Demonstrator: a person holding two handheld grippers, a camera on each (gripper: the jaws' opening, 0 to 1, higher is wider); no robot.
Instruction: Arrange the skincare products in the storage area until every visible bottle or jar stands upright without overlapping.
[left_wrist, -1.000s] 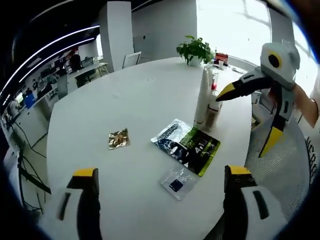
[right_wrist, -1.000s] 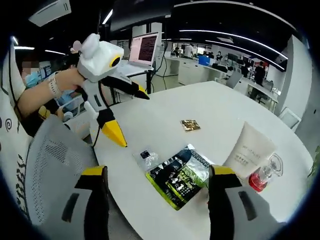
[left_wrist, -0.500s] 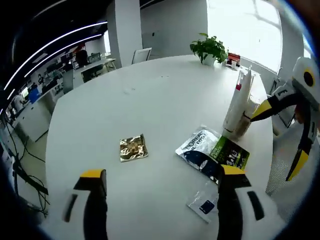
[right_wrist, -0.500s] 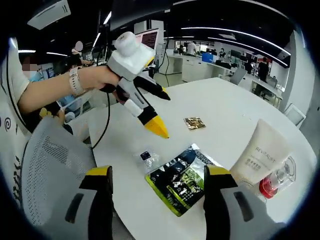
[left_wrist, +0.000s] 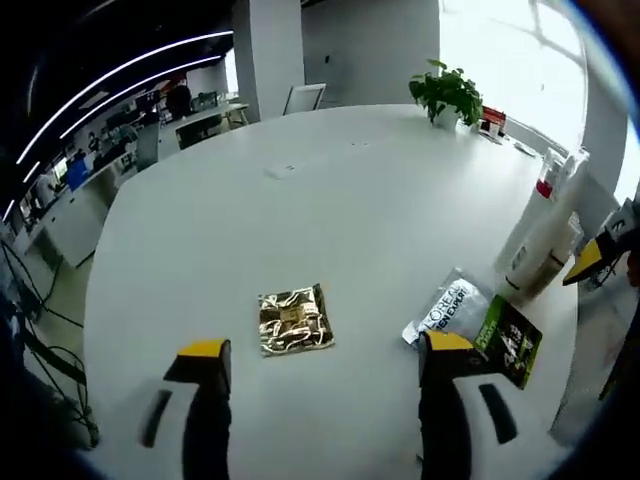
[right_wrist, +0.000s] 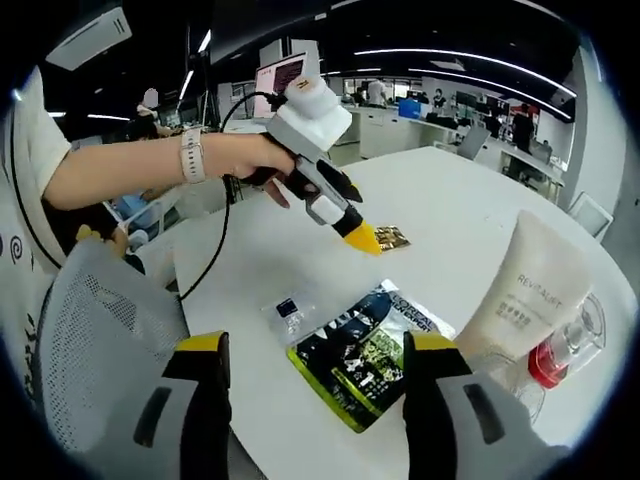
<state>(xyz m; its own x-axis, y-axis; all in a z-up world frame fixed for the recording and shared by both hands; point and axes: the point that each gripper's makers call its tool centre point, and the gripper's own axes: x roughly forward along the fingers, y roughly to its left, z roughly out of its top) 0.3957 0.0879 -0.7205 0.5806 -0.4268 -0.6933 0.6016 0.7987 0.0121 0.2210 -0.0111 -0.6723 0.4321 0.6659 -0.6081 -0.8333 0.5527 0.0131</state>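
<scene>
Left gripper view: left gripper jaws wide apart, holding nothing; gold sachet just ahead at 12 o'clock; dark sachet partly hidden behind 1 jaw.
Right gripper view: right gripper agape, unladen; white tube at 2 o'clock, red-capped bottle behind it, blurred.

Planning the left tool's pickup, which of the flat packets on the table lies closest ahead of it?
The small gold foil sachet, lying alone just ahead of the left tool; the larger dark packet lies off to one side.
</scene>
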